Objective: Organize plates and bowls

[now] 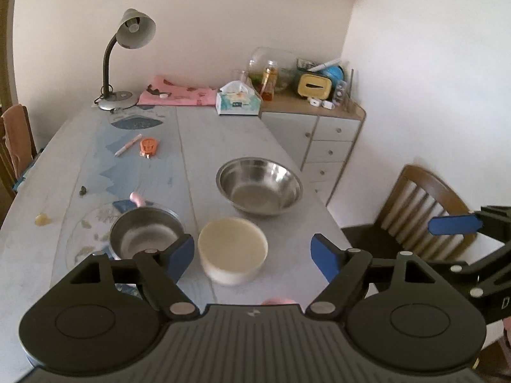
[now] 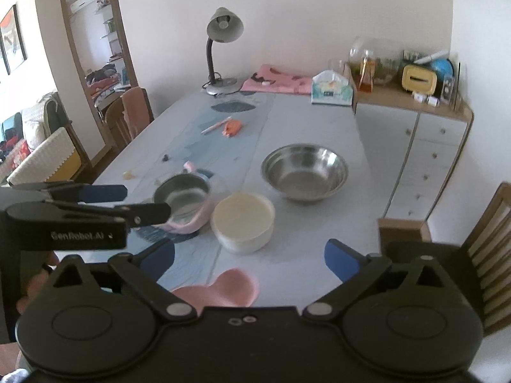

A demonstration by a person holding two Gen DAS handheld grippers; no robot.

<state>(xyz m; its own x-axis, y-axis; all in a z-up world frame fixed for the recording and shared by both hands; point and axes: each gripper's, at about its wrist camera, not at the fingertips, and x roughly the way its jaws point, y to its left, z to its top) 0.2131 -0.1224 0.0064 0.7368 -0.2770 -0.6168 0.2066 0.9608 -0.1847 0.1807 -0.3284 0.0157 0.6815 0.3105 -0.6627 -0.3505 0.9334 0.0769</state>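
Both tools hover above the near end of the table (image 1: 242, 140) with nothing between their blue pads. The left gripper (image 1: 252, 258) has its jaws spread wide around empty air, and the right gripper (image 2: 249, 260) has its jaws fully apart, also empty. Nearest lies a pink plate (image 2: 223, 287) at the table's edge. Just beyond sits a white bowl (image 1: 232, 250), with a small steel bowl (image 1: 145, 234) close on its left. Farther back stands a large steel bowl (image 1: 259, 185). A desk lamp (image 1: 127, 60) and tissue box (image 1: 238, 100) stand at the far end.
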